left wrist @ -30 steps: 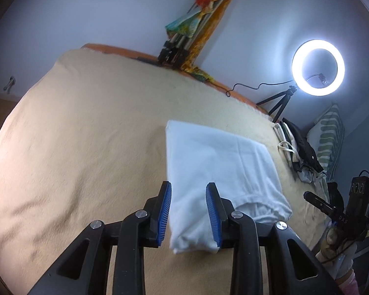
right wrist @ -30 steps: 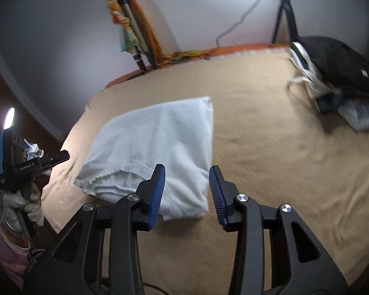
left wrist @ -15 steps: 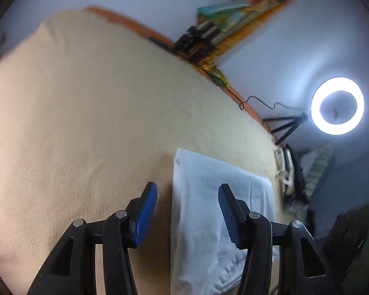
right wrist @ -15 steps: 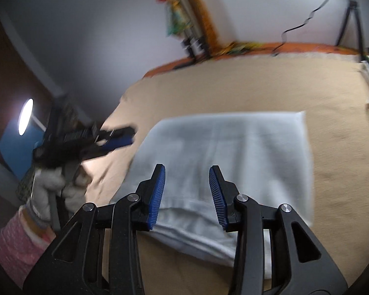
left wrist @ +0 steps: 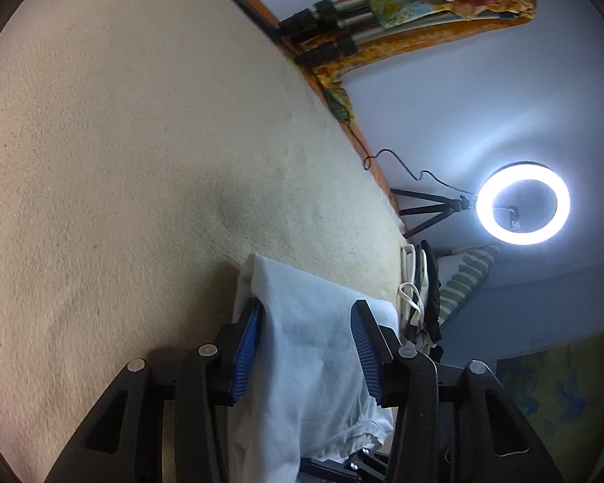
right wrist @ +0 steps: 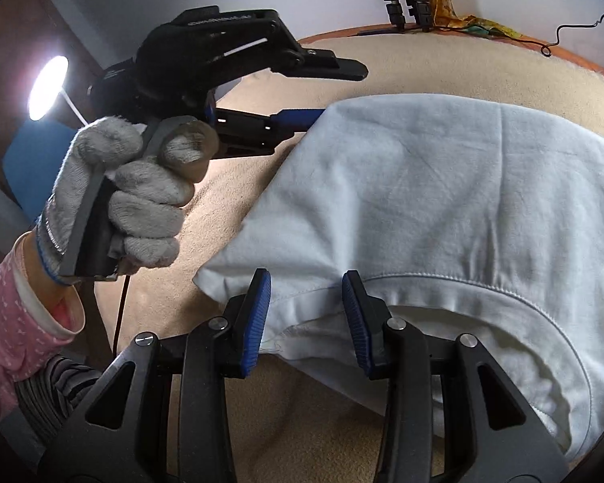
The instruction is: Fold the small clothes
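Note:
A folded white garment (right wrist: 443,209) lies on the beige bed cover (right wrist: 382,60); it also shows in the left wrist view (left wrist: 314,346). My left gripper (left wrist: 307,350) is open, its blue-padded jaws standing on either side of the garment's far side edge. From the right wrist view the left gripper (right wrist: 302,92) is held in a grey-gloved hand (right wrist: 141,185) at the garment's left corner. My right gripper (right wrist: 305,318) is open, its jaws astride the near hem where the curved seam shows.
A lit ring light (left wrist: 523,203) on a tripod stands past the bed's far edge. Folded tripods draped with colourful cloth (left wrist: 382,20) lean on the wall. A pile of dark and white clothes (left wrist: 420,294) lies at the bed's right end.
Both grippers have closed in on the garment. The left one rolled sideways and moved onto its side edge. The right one swung toward the hem, bringing the left hand close into view.

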Action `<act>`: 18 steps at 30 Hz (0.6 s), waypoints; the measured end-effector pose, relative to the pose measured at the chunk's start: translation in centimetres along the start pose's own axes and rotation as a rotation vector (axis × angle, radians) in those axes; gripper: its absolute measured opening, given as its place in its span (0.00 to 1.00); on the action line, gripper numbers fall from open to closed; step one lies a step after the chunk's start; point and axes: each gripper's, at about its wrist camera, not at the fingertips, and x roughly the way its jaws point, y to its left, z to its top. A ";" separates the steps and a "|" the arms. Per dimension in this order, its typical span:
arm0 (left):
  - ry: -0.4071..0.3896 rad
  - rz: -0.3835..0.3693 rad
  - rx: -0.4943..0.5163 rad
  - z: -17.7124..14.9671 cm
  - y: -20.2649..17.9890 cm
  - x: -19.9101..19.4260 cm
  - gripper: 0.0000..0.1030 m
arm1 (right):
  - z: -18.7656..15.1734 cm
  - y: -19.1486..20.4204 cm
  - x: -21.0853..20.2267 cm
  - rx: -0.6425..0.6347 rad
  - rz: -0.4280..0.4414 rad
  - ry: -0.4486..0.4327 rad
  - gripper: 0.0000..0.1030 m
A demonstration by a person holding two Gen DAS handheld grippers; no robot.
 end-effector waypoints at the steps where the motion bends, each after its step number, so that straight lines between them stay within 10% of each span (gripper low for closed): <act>1: 0.017 0.002 -0.009 0.1 0.3 0.4 0.44 | -0.2 0.2 0.1 -0.010 -0.008 -0.002 0.38; 10: -0.247 -0.081 -0.054 1.7 0.6 -1.8 0.37 | -1.0 0.3 -0.6 -0.033 -0.021 -0.013 0.38; 18: -0.237 0.169 0.120 -0.5 -1.3 -4.6 0.38 | -0.3 -0.2 -2.1 -0.027 -0.016 -0.011 0.38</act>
